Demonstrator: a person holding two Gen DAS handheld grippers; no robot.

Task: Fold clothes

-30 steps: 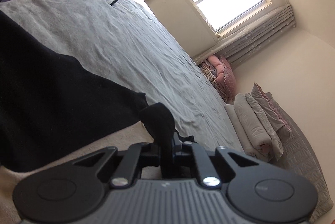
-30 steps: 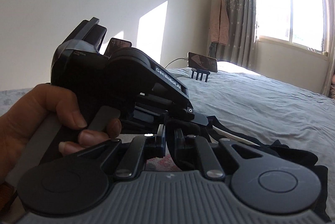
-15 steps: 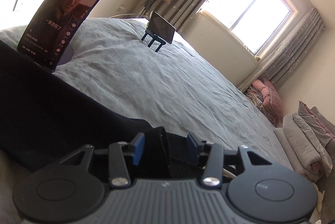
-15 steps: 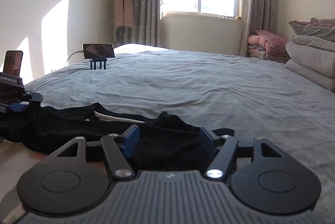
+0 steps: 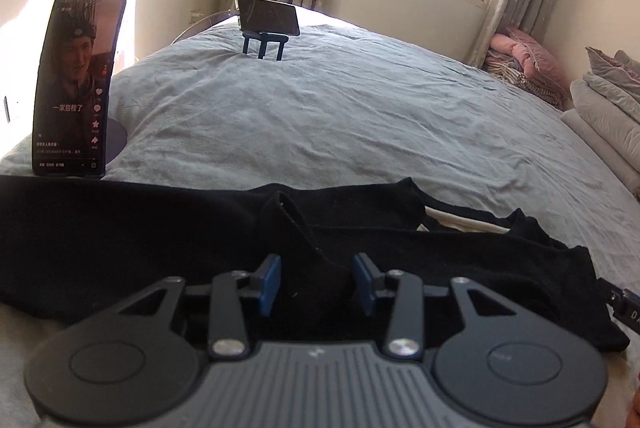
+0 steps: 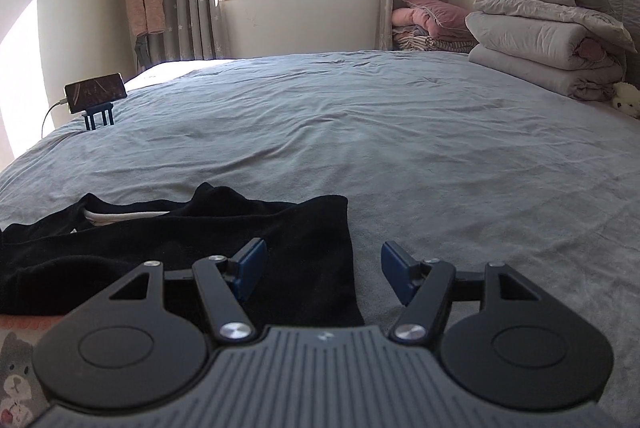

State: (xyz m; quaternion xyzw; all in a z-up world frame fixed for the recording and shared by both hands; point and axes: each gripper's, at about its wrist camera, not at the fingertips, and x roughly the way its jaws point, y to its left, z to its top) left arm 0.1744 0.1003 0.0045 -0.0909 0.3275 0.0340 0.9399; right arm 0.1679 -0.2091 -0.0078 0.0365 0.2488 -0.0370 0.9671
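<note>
The left gripper [image 5: 316, 282] is closing its jaws around a raised fold of the black garment [image 5: 120, 228], probably to lift it for folding. The right gripper [image 6: 320, 274] has its jaws spread, over the garment's edge, pinching nothing. The garment lies on the near part of the grey bed [image 6: 400, 147]. Beyond the garment stands a phone [image 5: 76, 83].

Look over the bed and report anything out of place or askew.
The black garment lies in an uneven band, a raised fold standing up between the closing jaws of the left gripper and a white inner strip exposed. The open right gripper straddles its edge. Nothing looks damaged or spilled.
</note>
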